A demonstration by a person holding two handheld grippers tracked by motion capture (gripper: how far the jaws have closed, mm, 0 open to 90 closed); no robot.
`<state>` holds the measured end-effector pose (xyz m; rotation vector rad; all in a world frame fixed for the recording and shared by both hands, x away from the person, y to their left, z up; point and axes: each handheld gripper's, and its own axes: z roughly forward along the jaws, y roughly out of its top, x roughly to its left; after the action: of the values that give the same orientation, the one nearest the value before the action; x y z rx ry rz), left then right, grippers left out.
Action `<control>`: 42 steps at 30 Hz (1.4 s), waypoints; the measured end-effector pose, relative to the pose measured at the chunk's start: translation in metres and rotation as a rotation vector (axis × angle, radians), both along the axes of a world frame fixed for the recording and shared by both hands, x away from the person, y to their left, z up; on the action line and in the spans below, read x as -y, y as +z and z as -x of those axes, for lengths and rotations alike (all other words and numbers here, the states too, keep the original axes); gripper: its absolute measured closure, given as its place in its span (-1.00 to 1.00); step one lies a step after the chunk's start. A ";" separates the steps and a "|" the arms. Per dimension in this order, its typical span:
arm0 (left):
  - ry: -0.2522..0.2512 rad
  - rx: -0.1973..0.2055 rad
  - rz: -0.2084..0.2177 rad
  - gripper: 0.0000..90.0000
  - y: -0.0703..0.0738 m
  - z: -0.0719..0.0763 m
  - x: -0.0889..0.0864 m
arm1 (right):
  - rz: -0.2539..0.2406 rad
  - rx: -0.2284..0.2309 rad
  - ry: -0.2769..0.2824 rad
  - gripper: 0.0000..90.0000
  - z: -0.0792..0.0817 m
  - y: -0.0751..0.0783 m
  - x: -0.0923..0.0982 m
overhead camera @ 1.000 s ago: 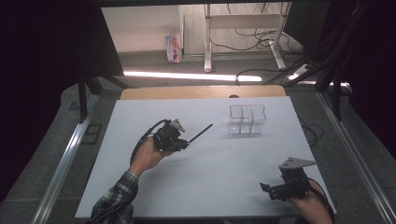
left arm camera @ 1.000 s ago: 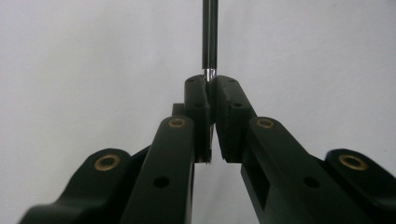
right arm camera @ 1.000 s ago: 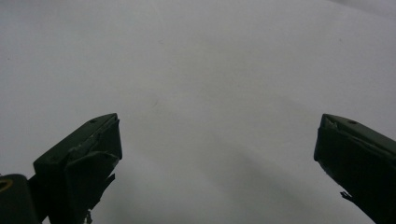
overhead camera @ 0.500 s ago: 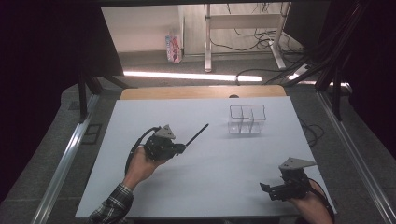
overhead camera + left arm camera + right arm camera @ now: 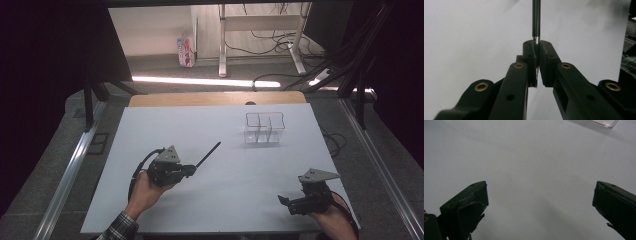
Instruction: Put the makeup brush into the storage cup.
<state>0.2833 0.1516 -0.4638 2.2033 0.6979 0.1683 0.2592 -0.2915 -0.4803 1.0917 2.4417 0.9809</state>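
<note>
**Left gripper pinching pen, right gripper spread and idle**

Left gripper (image 5: 192,170) sits at the table's (image 5: 150,130) left-centre, low over the white top. Jaws pressed together on one end of a thin dark pen (image 5: 208,154); the rest of the pen sticks out ahead, angled up-right toward the clear tray (image 5: 264,128). In the left gripper view the pen (image 5: 536,17) runs straight out from between the pads, shaft above the white surface. Tray stands well apart, at far right-centre. Right gripper (image 5: 284,202) is at the near right edge, jaws spread wide, nothing between them; tray corner (image 5: 604,122) visible far ahead.
</note>
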 end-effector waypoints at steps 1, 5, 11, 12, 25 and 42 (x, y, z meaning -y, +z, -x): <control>0.000 -0.007 -0.008 0.88 -0.002 0.003 -0.001 | 0.000 0.000 0.001 -1.00 0.000 0.000 0.000; 0.004 -0.027 -0.041 0.88 -0.007 0.014 -0.003 | 0.000 -0.002 0.004 -1.00 0.000 0.000 -0.001; -0.021 -0.059 -0.090 0.88 -0.012 0.026 0.002 | 0.004 0.013 0.010 -1.00 0.000 0.001 -0.002; -0.028 -0.065 -0.098 0.88 -0.012 0.027 0.004 | 0.004 0.015 0.010 -1.00 0.000 0.002 -0.002; -0.133 -0.113 -0.216 0.87 -0.018 0.021 0.039 | 0.037 0.062 0.104 -0.97 -0.004 0.012 -0.017; -0.234 -0.143 -0.283 0.88 -0.018 0.007 0.074 | 0.130 0.005 0.281 -1.00 -0.011 0.023 -0.068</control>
<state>0.2758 0.0775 -0.4818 2.5685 0.5110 -0.0111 0.2698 -0.2238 -0.4573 0.7169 2.6613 0.8837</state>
